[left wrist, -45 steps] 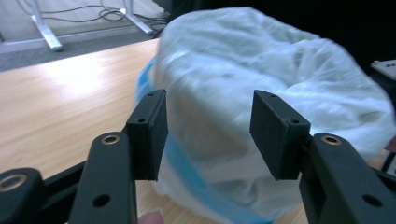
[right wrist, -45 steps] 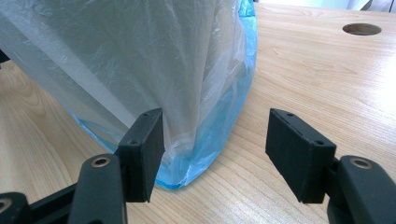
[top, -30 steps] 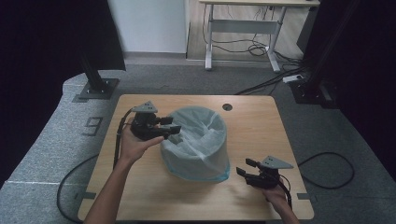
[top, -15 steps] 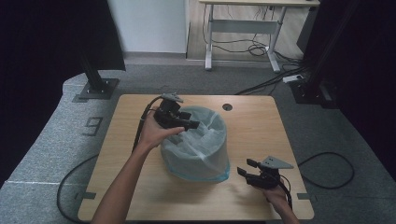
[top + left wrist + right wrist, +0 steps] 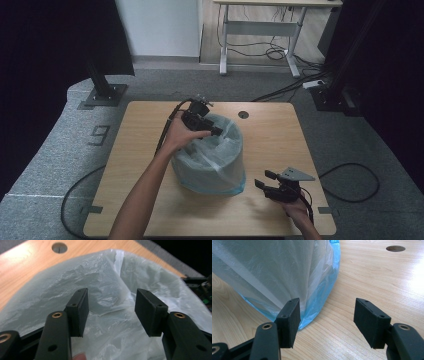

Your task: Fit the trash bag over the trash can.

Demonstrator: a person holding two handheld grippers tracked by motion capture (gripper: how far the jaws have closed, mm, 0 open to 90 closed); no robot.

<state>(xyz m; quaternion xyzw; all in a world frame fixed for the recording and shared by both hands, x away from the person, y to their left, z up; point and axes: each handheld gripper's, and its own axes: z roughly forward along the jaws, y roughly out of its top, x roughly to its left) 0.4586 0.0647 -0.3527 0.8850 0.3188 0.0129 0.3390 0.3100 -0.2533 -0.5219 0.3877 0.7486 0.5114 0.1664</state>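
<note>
A round bin wrapped in a translucent pale plastic bag stands mid-table, with a blue hem at its base. My left gripper hovers over the bin's far-left rim and points across its mouth. It is open; the crumpled bag lies behind the gap, with nothing pinched. Its jaws have just narrowed slightly. My right gripper rests low near the table's front right, open, a short way from the bag's blue hem, aimed at it.
The wooden table has a round cable hole beyond the bin. A black cable trails from the left gripper off the table's left. Black stands and a white desk frame stand on the floor behind.
My left hand has carried its gripper from the bin's left side away and to the right, over the far rim. The right gripper has stayed put.
</note>
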